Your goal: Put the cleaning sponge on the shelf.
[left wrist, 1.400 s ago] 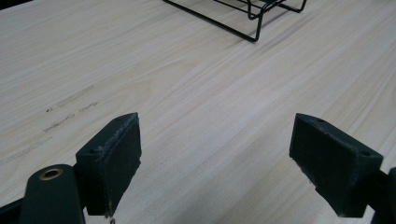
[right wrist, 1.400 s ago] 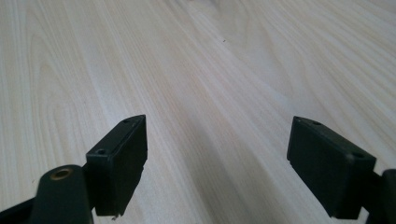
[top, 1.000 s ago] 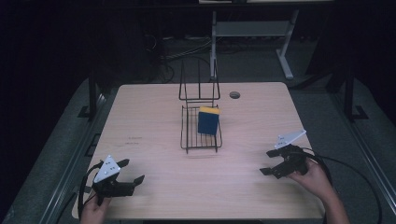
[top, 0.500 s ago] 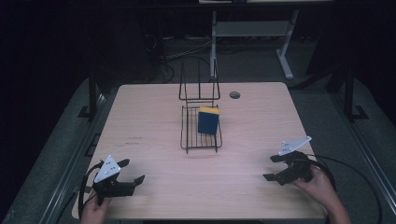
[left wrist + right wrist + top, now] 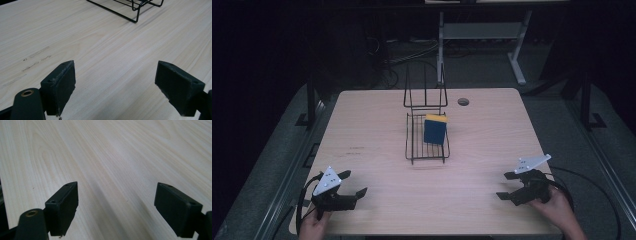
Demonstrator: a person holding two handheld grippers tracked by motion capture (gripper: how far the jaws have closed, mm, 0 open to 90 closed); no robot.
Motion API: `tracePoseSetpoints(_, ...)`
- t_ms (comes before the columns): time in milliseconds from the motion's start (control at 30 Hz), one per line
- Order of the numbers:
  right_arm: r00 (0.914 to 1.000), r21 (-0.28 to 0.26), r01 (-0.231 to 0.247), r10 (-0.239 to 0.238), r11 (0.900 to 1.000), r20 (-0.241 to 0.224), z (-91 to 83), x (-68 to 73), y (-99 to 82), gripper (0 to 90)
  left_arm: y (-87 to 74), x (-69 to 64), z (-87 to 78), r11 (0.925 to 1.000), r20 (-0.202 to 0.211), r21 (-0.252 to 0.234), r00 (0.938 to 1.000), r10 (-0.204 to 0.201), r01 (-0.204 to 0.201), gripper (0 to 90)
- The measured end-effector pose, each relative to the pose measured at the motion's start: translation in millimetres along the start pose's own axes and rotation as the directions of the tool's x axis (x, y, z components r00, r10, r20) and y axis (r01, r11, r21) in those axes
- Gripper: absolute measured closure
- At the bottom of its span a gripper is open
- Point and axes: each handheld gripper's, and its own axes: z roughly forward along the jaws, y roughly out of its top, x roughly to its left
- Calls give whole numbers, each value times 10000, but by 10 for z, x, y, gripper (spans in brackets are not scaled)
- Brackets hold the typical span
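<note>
Left hand-held gripper (image 5: 353, 184) sits at the near left corner of the table (image 5: 377, 120), jaws spread and empty; right hand-held gripper (image 5: 509, 186) mirrors it at the near right edge, jaws wide, nothing between them. Out in the middle, the sponge (image 5: 435, 130) stands upright inside the wire rack (image 5: 427, 150), well apart from both. The placing looks done, with nothing obvious left. Count: two grippers, one sponge, one rack.
</note>
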Motion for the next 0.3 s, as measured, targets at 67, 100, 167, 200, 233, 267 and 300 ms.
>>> tracePoseSetpoints(67,10000,-99,22,-22,9999,23,-9,10,-24,189,0,-1,2,10000,-2,-4,10000,2,-2,162)
tracePoseSetpoints(100,10000,-91,-66,66,9999,11,-13,21,-36,188,-1,-1,3,10000,4,-3,10000,4,-4,162)
tracePoseSetpoints(167,10000,-123,-84,84,9999,49,-11,35,-63,187,-1,0,5,10000,5,-5,10000,8,-8,162)
tracePoseSetpoints(200,9999,-142,-115,116,9998,63,-9,45,-76,186,0,0,6,10000,13,8,10000,21,-21,162)
tracePoseSetpoints(233,9999,-152,-103,105,9998,93,-6,57,-87,184,1,-1,8,10000,12,21,10000,29,-29,162)
tracePoseSetpoints(267,9999,-165,-123,125,9998,105,-3,71,-98,180,2,-4,8,10000,14,6,10000,-1,1,162)
tracePoseSetpoints(300,9998,-178,-154,156,9997,132,-1,85,-110,177,3,-4,7,10000,13,2,10000,3,-3,162)
